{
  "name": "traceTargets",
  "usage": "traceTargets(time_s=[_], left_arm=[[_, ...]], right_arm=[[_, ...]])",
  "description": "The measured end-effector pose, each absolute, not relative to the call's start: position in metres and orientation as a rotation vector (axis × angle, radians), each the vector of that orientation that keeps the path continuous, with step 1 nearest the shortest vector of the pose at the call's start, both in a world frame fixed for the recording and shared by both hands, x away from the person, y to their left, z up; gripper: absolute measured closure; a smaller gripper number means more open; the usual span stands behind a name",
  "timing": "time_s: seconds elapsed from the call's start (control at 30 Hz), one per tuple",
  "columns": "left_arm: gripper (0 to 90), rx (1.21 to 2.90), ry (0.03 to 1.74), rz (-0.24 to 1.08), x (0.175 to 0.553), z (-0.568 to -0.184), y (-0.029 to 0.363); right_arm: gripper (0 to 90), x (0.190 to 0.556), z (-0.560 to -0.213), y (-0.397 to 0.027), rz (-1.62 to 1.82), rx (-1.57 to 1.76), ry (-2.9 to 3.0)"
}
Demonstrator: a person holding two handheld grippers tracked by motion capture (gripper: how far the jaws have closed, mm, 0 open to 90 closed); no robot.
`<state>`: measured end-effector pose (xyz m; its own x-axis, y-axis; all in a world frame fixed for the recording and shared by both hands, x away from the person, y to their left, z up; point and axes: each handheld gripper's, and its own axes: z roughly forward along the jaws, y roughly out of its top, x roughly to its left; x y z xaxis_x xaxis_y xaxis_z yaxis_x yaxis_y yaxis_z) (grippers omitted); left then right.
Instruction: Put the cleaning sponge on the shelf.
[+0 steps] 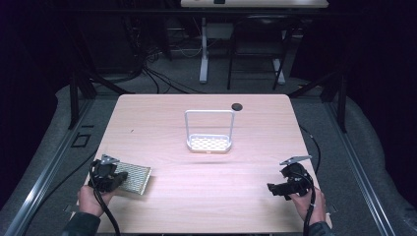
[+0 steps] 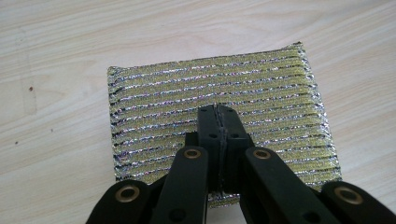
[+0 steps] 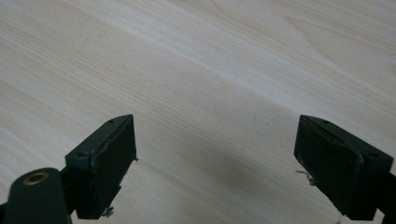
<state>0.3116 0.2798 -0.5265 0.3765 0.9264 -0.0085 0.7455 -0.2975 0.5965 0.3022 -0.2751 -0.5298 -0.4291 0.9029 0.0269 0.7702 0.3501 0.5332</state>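
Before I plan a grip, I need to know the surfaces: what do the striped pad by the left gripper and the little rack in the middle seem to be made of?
The scouring pad looks like woven metallic thread, gold and silver, glittery: ribbed rows catch the light. Probably a soft core, though that is hidden. The rack looks like white-coated metal: thin rigid hoop handle, perforated base, matte sheen.

High view looking forward and down over the table [image 1: 206,187], both gripper views close above its wood
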Motion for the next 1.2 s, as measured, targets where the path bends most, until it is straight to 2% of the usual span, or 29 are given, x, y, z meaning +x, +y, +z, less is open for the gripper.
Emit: traceTargets(time_s=[0.67,1.2], left_arm=[[90.0,2.087,1.336,0.402,0.307,-0.518,0.251],[90.0,2.143,1.239,0.379,0.312,-0.516,0.218]], right_arm=[[12.3,0.303,-0.531,-0.275,0.700,1.492,2.345],[12.3,0.303,-0.531,-0.274,0.701,1.490,2.345]])
